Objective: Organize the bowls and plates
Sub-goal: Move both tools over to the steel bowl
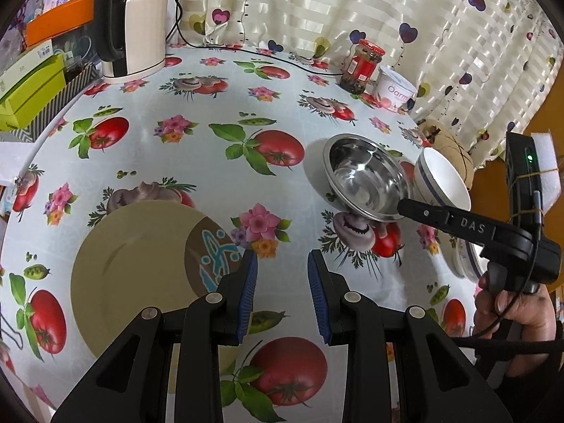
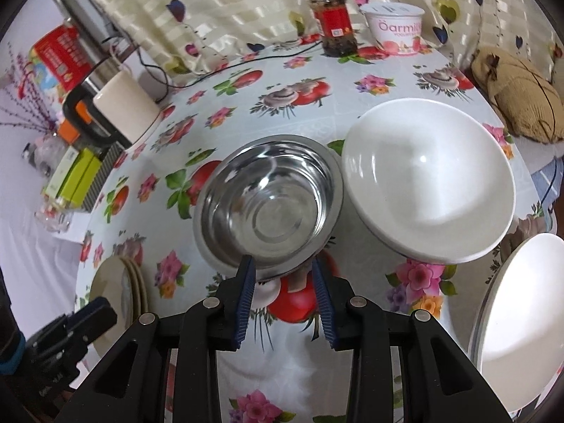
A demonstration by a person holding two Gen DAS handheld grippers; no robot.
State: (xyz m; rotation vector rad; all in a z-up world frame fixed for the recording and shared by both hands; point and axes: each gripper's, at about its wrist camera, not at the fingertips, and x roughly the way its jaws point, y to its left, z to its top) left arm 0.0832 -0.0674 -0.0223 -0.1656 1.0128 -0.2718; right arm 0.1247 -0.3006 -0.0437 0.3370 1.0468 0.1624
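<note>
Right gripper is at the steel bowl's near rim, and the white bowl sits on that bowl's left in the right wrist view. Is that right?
Not quite. In the right wrist view the white bowl sits on the right of the steel bowl, not the left. The rest holds: the right gripper is at the steel bowl's near rim.

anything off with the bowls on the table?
Yes. The steel bowl is tipped up, its near rim held in the right gripper, not flat on the table. It looks to touch the white bowl, which also sits tilted. Nothing spilled or visibly damaged.
</note>
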